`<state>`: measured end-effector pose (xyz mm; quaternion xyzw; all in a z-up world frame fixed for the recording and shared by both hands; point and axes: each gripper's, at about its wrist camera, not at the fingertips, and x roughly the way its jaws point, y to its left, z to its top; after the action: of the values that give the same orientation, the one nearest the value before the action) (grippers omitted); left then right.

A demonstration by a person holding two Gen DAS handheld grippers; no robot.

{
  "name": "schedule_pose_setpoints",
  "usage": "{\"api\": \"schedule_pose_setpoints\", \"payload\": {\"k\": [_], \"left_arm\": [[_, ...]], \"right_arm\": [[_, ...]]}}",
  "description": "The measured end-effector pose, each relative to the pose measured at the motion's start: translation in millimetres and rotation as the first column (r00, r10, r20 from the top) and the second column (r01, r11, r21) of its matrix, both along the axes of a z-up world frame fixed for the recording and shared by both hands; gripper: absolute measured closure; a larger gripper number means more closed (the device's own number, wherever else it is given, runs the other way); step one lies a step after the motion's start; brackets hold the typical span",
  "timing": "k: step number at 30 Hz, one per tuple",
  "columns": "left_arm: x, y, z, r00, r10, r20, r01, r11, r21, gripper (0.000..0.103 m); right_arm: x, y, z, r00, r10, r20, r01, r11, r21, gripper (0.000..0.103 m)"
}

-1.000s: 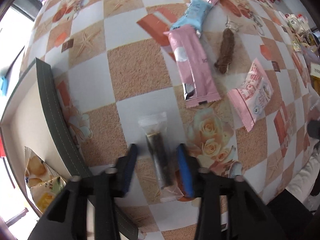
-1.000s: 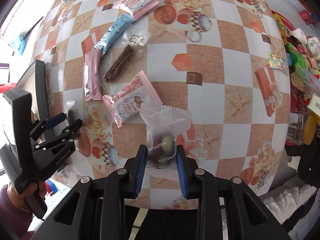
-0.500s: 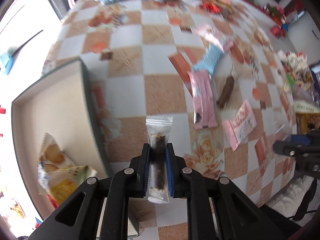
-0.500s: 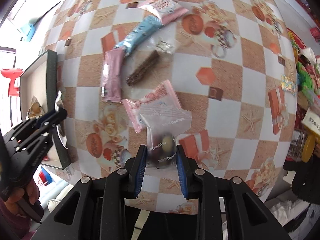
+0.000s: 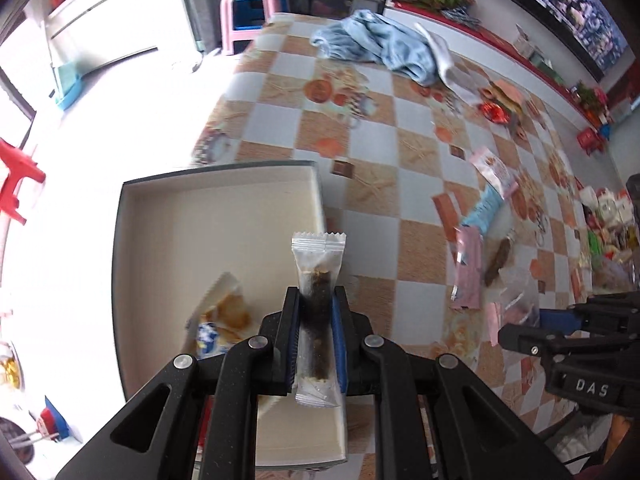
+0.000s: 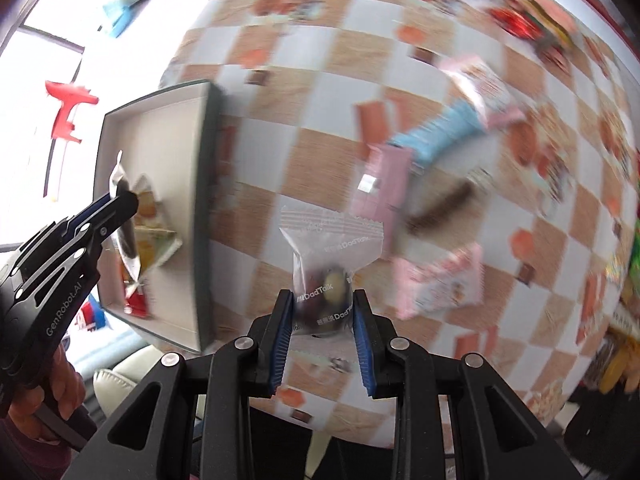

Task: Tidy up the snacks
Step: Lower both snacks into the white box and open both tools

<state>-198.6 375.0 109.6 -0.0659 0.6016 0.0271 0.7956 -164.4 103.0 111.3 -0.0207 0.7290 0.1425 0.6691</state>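
My left gripper (image 5: pixel 316 304) is shut on a clear packet with a dark snack bar (image 5: pixel 316 300) and holds it over the right side of the shallow grey-walled box (image 5: pixel 160 240). A yellow snack bag (image 5: pixel 224 316) lies in the box. My right gripper (image 6: pixel 322 306) is shut on a clear DadTalk packet of nuts (image 6: pixel 326 264), held above the table to the right of the box (image 6: pixel 168 160). The left gripper (image 6: pixel 120 200) shows in the right wrist view over the box.
On the checked tablecloth lie a pink bar (image 5: pixel 468 272), a blue packet (image 5: pixel 482 210), a brown stick (image 5: pixel 498 260) and pink bags (image 6: pixel 444 280). A blue cloth (image 5: pixel 376 44) lies at the far end. More goods crowd the right edge (image 5: pixel 608 216).
My left gripper closed on the dark bar packet, lifted it and carried it left over the box. My right gripper moved left toward the box with the nut packet.
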Motion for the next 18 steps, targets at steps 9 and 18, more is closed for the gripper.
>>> {"api": "schedule_pose_setpoints", "payload": {"k": [9,18], "left_arm": [[-11.2,54.4,-12.2,0.991,0.135,-0.026,-0.134,0.991,0.025,0.087],[-22.1,77.0,-30.4,0.976,0.201,-0.081,-0.198,0.979,0.042,0.087]], "right_arm": [[13.0,81.0,0.0,0.989,0.15,0.002,-0.15,0.988,0.026,0.072],[22.9,134.4,-11.8,0.975,0.22,-0.017,-0.218,0.974,0.052,0.072]]}}
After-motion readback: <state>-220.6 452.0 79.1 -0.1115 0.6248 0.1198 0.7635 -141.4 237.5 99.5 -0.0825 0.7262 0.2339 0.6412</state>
